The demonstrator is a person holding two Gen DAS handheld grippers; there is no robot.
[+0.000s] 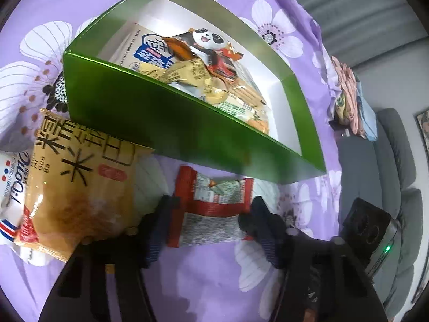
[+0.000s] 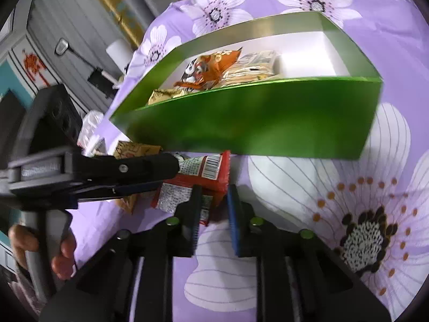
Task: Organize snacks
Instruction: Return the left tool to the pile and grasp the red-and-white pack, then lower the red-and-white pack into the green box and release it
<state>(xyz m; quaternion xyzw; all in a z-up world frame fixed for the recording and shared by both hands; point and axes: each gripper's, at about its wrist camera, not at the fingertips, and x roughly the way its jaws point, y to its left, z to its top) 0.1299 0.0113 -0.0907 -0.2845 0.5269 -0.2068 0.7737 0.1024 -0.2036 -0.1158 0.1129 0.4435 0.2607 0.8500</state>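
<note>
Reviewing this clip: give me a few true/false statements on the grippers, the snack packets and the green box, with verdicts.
1. The left gripper has its fingers on either side of the red packet. True.
2. The green box is empty. False: several snacks lie inside.
3. The yellow packet is inside the box. False: it lies on the floral cloth beside it.
4. The right gripper is close to the same red packet. True.
</note>
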